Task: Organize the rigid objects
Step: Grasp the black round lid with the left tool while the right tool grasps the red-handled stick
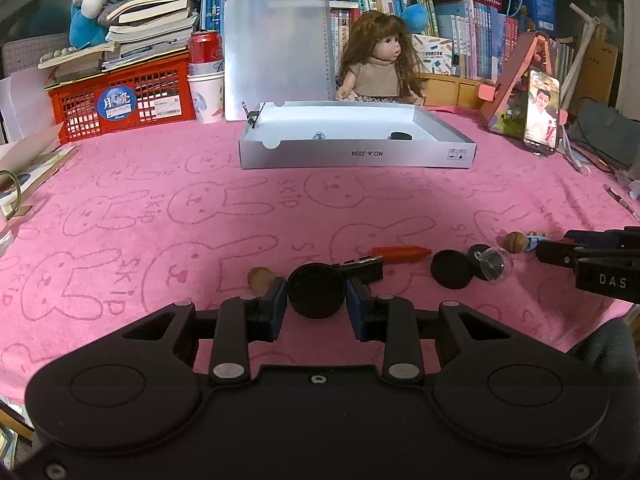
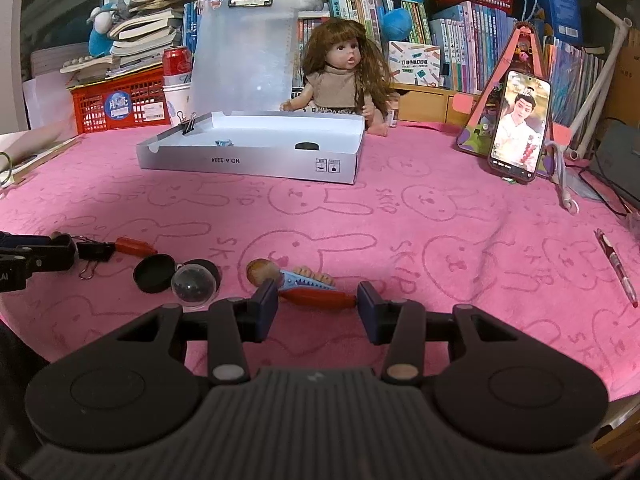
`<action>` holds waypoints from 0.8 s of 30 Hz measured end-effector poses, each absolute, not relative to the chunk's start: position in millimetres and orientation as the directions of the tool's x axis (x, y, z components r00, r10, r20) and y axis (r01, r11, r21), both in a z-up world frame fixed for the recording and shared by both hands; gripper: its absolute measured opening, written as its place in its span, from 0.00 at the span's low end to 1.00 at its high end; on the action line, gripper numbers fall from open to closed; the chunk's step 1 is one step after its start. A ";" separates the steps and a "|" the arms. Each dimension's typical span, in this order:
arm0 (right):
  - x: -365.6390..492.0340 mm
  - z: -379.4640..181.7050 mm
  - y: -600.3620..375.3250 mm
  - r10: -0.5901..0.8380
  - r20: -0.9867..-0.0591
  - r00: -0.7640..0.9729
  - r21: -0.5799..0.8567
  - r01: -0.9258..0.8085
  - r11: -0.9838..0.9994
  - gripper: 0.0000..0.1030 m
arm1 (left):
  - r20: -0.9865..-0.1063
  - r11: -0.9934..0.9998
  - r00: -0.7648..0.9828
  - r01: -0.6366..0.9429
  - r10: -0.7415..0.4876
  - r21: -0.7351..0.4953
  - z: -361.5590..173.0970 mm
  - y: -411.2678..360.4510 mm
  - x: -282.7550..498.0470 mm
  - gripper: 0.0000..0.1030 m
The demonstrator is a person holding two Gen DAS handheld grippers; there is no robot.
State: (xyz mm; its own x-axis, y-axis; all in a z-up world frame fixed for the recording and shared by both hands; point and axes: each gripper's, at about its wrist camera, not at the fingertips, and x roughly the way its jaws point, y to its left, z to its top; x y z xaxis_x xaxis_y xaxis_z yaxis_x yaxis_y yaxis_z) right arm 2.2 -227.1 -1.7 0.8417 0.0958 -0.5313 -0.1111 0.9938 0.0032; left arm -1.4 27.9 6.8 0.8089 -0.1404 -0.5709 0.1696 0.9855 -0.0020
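Left gripper (image 1: pixel 317 294) sits low over the pink cloth (image 1: pixel 160 208) with its blue pads pressed against both sides of a round black lid (image 1: pixel 317 291), clamped on it. A brown nut (image 1: pixel 258 278) lies just beside the left pad at 9 o'clock, and a black binder clip (image 1: pixel 362 268) sits just behind the lid at 1 o'clock, next to an orange marker (image 1: pixel 402 254).

Right gripper (image 2: pixel 318 304) has its jaws spread apart, straddling a small toy figure (image 2: pixel 308 286) that lies on the cloth between the pads; neither pad visibly presses on it. At 9 o'clock of that gripper lie a clear ball (image 2: pixel 195 286) touching a second black lid (image 2: pixel 154 278).

Farther back at 12 o'clock stands a shallow white box (image 1: pixel 356 156), open at the top, with a clip on its left rim. Inside it (only partly seen over the wall) rest a black disc (image 1: pixel 401 136) toward the right and a small blue-and-white item (image 1: pixel 319 135) near the middle. Behind the box sit a doll (image 1: pixel 380 68) and a red crate (image 1: pixel 120 100) loaded with books; a phone (image 1: pixel 542 112) leans at 2 o'clock.
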 end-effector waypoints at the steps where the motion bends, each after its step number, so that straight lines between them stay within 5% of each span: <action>1: 1.4 -1.0 -227.0 0.094 -0.529 0.843 0.002 -0.110 0.994 0.47 | -0.570 0.985 0.809 0.171 -0.142 -0.003 7.5 27.8 -1.8 0.30; 24: 48.0 39.7 -231.5 0.123 -0.494 0.861 0.058 -0.109 0.992 0.47 | -0.547 0.980 0.816 0.198 -0.185 -0.035 54.7 25.2 38.2 0.30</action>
